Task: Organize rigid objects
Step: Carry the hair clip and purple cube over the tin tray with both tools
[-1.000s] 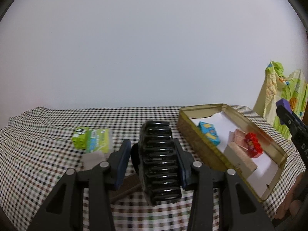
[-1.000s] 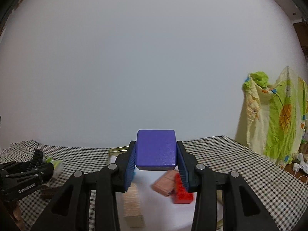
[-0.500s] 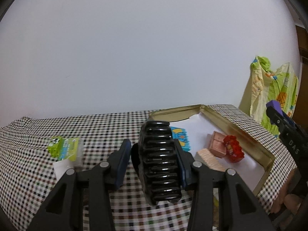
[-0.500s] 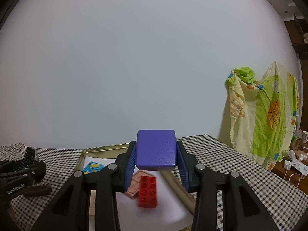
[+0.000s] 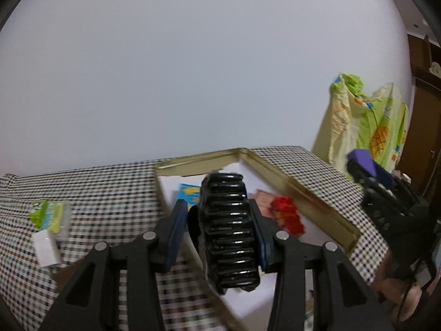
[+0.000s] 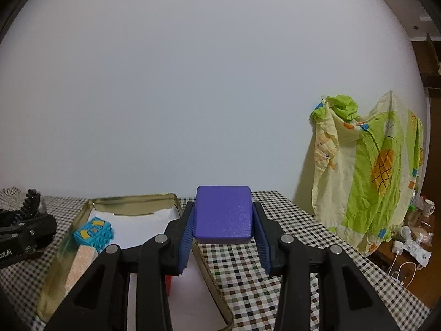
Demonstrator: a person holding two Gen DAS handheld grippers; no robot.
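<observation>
"oLAI" (cut off), left hand-held gripper [image 6: 26, 215]

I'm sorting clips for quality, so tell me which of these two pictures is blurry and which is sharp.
Left wrist view: motion-blurred, the red brick and gold tin rim smeared, though the black hair claw stays crisp. Right wrist view: sharp, with clear texture on the purple block; fisheye bends both.

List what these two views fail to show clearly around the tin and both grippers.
- Left wrist view: the hair clip in the left gripper hides most of the blue block and the pink item.
- Left wrist view: the red brick is blurred.
- Right wrist view: the right gripper, holding the purple block, covers the tin floor's near right part.
</observation>
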